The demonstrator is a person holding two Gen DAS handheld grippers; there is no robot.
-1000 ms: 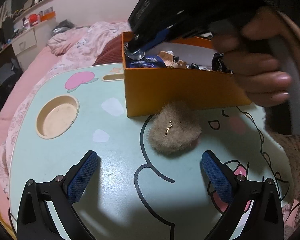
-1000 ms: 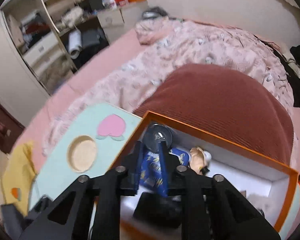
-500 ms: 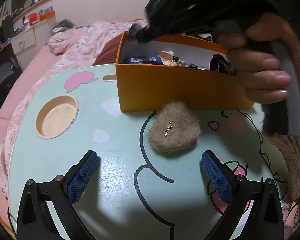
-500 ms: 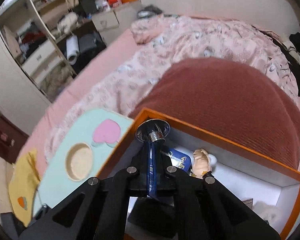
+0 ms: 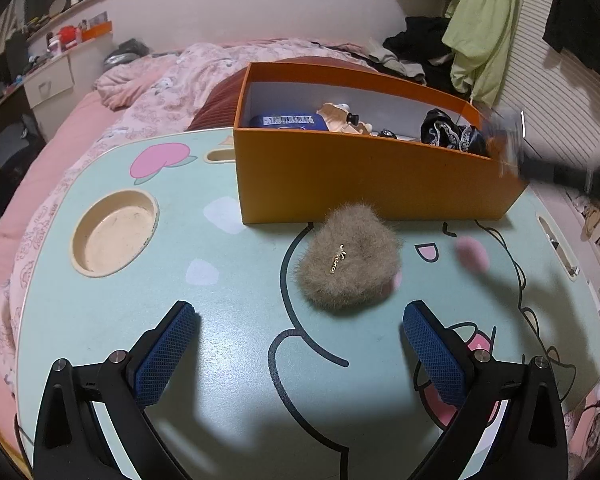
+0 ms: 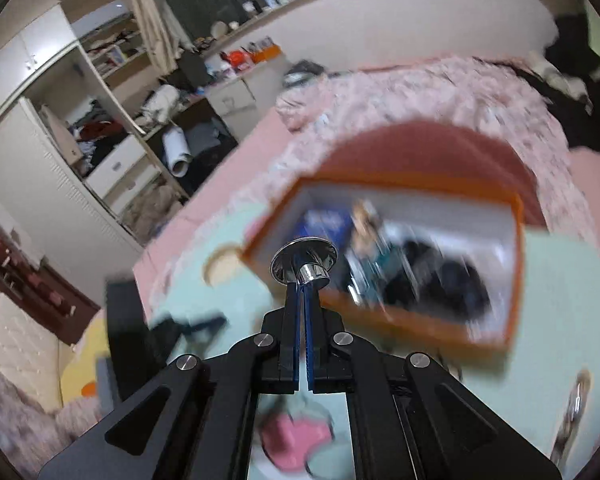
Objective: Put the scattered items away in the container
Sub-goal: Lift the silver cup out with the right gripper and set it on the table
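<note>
Fluffy pouch [image 5: 350, 266] left on the lap table [image 5: 228, 360], just in front of the orange box [image 5: 364, 176].

Left gripper [image 5: 298, 344] is seen in the lower half of the left wrist view with jaws spread wide and nothing between them; the pouch lies just beyond the pads, slightly right of centre. Right gripper [image 6: 303, 280] is clenched, a shiny metal disc [image 6: 304, 258] sitting at its tips; whether the disc is pinched cannot be told. The box appears blurred behind it. The pouch is judged light, soft and compressible, its fur likely slippery. A grasp across the full body is advised, not by the small gold script tag [image 5: 337, 259], with the jaws closed well into the pile. Inside the box a blue tin [image 5: 286, 121] and dark fabric [image 5: 448, 132] are already held.
</note>
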